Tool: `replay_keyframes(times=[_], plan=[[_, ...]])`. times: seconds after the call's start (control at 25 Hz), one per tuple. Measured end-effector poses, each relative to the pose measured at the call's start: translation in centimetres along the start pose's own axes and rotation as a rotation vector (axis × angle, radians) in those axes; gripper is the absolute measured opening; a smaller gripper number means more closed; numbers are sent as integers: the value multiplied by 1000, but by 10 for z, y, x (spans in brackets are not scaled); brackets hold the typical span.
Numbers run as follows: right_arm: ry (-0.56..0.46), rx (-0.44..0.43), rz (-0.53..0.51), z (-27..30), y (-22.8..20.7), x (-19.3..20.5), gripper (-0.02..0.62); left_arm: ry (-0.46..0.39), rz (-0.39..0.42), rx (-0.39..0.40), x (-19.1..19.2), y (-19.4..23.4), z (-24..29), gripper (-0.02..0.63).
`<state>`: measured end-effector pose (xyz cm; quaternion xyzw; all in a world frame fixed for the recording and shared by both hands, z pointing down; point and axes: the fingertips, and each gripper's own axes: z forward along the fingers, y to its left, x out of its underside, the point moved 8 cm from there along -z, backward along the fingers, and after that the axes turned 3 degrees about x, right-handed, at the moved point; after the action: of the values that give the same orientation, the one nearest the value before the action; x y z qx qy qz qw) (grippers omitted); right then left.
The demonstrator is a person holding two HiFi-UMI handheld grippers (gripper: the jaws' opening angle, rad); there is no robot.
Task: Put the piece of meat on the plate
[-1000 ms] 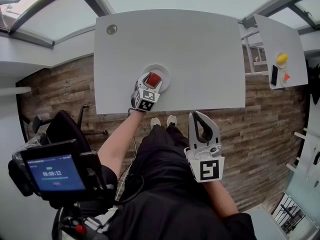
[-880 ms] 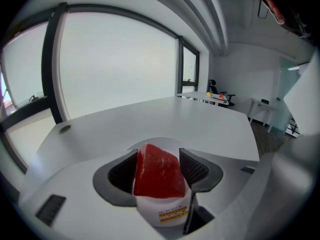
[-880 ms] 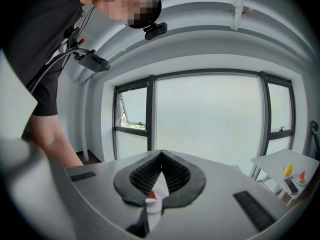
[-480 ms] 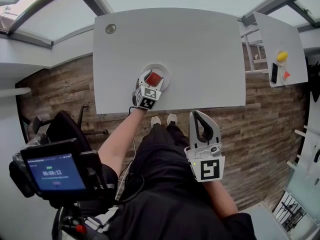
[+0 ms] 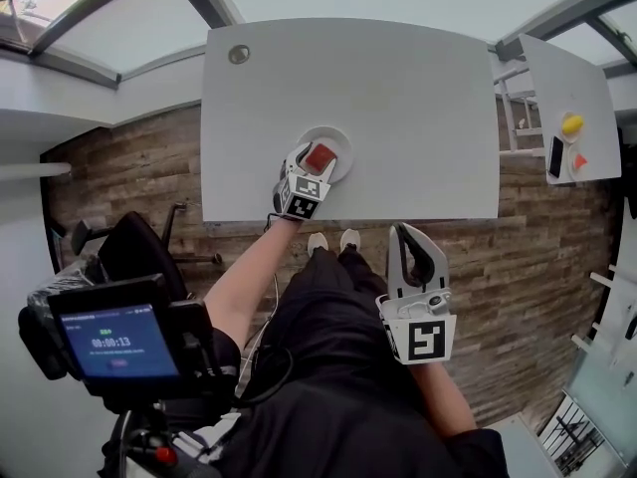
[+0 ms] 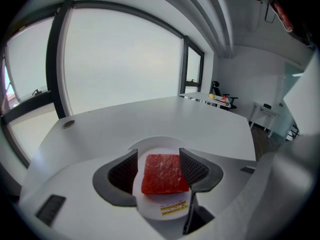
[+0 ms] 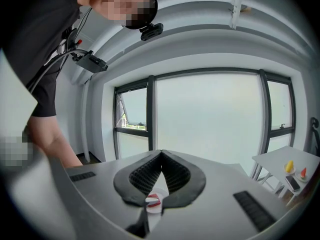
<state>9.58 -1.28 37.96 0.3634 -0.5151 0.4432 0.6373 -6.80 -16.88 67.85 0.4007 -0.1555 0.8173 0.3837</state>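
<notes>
A red square piece of meat (image 6: pixel 164 173) lies flat on a small white plate (image 6: pixel 155 143) near the white table's front edge (image 5: pixel 348 207). My left gripper (image 6: pixel 159 154) is open. Its two dark jaws stand on either side of the meat, with a thin strip of white plate showing at the left jaw. From the head view the meat (image 5: pixel 320 157) and the plate (image 5: pixel 341 137) sit just past the left gripper (image 5: pixel 317 163). My right gripper (image 5: pixel 403 231) hangs shut below the table edge, over the person's lap, holding nothing. In its own view the right gripper (image 7: pixel 161 154) points at the far plate (image 7: pixel 152 200).
A round grommet hole (image 5: pixel 239 55) marks the table's far left corner. A second white table at the right carries a yellow object (image 5: pixel 571 124) and small items. A black chair (image 5: pixel 129 252) and a camera rig with a screen (image 5: pixel 114 342) stand at the left, over the wood floor.
The head view has shifted a little. The left gripper has stayed at the plate with the meat between its jaws. The right gripper has kept its place.
</notes>
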Motion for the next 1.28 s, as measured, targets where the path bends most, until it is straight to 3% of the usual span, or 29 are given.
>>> replay_keyframes(times=[0.64,0.92,1.08,1.28], plan=[[-43,-46,18,-7,7,-17,5,-84,-11,-21,-23,-14,-46,245],[-87,-65,29,-17,12,-27,5,-183,-73,-39,-43,-44,-104,245],[-97,-75,79,-3,4,-23,5,-184,-114,-63,-36,-46,-109,245],[-106,-109,52,12,1,-20,5,-213,-126,-102,-45,-46,-116,245]])
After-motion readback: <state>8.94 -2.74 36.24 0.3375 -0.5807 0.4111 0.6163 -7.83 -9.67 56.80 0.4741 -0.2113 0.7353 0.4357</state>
